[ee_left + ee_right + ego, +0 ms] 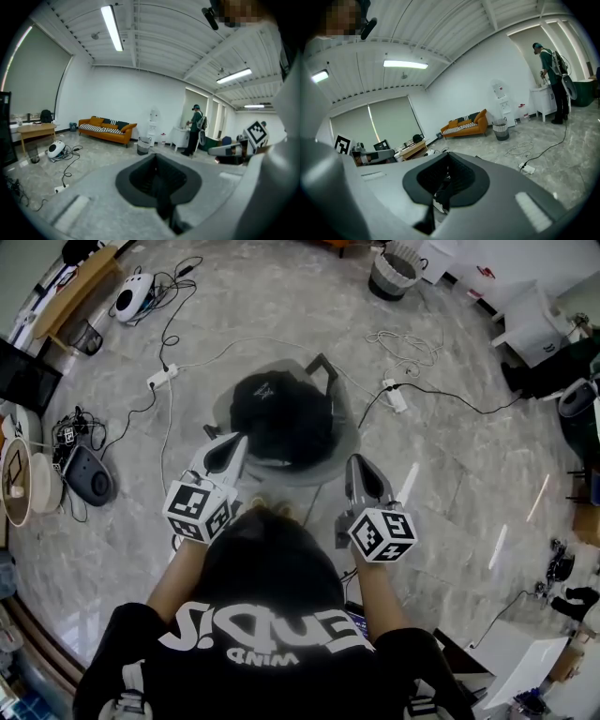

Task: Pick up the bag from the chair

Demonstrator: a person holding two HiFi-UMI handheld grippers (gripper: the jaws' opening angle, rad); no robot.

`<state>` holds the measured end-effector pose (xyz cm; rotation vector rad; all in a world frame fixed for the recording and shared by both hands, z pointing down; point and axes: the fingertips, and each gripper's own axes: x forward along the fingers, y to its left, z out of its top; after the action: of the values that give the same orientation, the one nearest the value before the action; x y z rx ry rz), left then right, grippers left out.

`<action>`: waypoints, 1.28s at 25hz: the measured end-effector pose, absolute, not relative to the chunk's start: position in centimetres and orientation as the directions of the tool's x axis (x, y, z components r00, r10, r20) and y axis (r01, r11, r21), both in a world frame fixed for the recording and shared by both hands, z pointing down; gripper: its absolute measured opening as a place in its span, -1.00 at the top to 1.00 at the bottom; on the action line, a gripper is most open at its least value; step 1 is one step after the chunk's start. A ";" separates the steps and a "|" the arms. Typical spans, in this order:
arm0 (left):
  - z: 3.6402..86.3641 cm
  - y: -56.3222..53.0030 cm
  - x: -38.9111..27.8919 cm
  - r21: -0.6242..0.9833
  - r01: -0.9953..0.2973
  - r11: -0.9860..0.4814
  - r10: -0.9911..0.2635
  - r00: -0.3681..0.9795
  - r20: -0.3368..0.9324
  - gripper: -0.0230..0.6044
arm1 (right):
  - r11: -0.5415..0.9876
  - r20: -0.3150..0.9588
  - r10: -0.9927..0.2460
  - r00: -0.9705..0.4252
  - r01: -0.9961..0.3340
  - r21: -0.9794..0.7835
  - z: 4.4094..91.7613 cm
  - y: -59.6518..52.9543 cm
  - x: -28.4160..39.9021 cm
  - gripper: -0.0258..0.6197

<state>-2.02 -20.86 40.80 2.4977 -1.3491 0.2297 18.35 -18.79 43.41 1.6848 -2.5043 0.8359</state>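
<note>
Bag [281, 418], black: set on chair [349, 432], ungrasped. Left gripper [228, 454], right gripper [361, 474]: jaws pressed together, nothing held, poised near it. Risk: bag is shoved off the seat if jaws are not parted.

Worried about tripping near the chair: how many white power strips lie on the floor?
2. One power strip lies left of the chair in the head view, the other right of it. More may hide among the cables at far left.
</note>
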 end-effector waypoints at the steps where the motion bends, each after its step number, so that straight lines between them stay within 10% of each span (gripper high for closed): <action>1: 41.0 -21.3 -2.0 0.180 -0.832 -0.525 -0.784 0.555 0.280 0.92 | 0.273 0.298 -0.859 -0.415 -0.866 -0.419 43.5 -19.1 18.3 0.92; 10: 43.0 -24.1 -2.0 0.207 -0.787 -0.581 -0.721 0.616 0.318 0.58 | 0.261 0.329 -0.855 -0.400 -0.881 -0.394 44.4 -21.1 17.7 0.78; 25: 48.2 -26.8 -0.9 0.269 -0.739 -0.618 -0.624 0.669 0.404 -0.54 | 0.422 0.378 -0.748 -0.546 -0.830 -0.365 48.0 -24.7 14.8 -0.17; 32: 52.1 -27.6 0.7 0.281 -0.719 -0.635 -0.573 0.683 0.453 -0.66 | 0.408 0.425 -0.723 -0.544 -0.833 -0.374 51.9 -26.0 14.4 -0.23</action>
<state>0.75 -27.64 52.07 2.4541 -1.0021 0.4500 14.41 -25.98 51.91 1.3821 -2.4652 0.8267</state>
